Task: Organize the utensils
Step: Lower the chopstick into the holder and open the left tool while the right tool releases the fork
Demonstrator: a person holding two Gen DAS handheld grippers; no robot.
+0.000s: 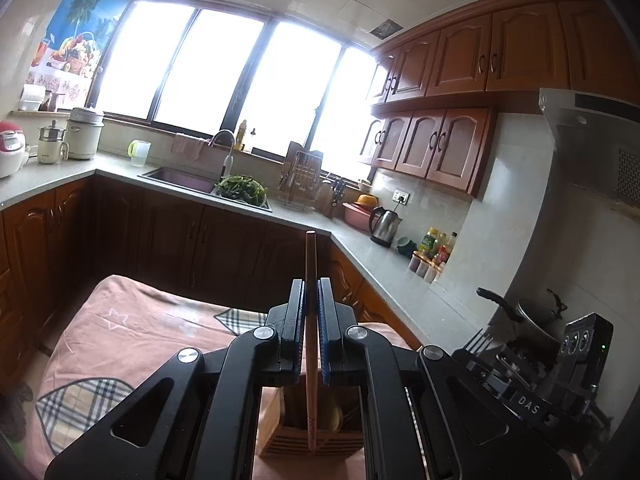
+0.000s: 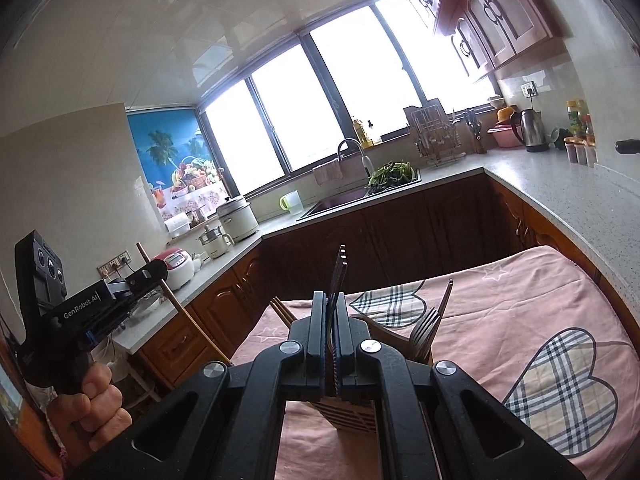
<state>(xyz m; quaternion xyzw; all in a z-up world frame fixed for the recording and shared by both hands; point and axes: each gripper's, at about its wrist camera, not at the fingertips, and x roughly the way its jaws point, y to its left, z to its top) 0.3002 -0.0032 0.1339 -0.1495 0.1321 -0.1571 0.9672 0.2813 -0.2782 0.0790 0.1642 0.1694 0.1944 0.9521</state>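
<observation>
My left gripper (image 1: pixel 311 284) is shut on a reddish wooden chopstick (image 1: pixel 310 256) that stands upright between the pads. Its lower end hangs over a slatted wooden utensil holder (image 1: pixel 280 436) on the pink cloth. My right gripper (image 2: pixel 330 296) is shut on a metal fork (image 2: pixel 340 264), tines up, above the same holder (image 2: pixel 348 416). Several forks (image 2: pixel 424 328) and chopsticks (image 2: pixel 280 308) stand in the holder's compartments. In the right wrist view the left gripper (image 2: pixel 154 270) shows at the left with its chopstick (image 2: pixel 176 304), a hand (image 2: pixel 92 396) around its handle.
A pink cloth with plaid hearts (image 2: pixel 520 340) covers the table. Brown cabinets and a grey L-shaped counter (image 1: pixel 360 240) run behind it, bearing a sink (image 1: pixel 180 178), a dish rack (image 1: pixel 300 176), a kettle (image 1: pixel 384 224) and bottles. A pot (image 1: pixel 536 316) sits at the right.
</observation>
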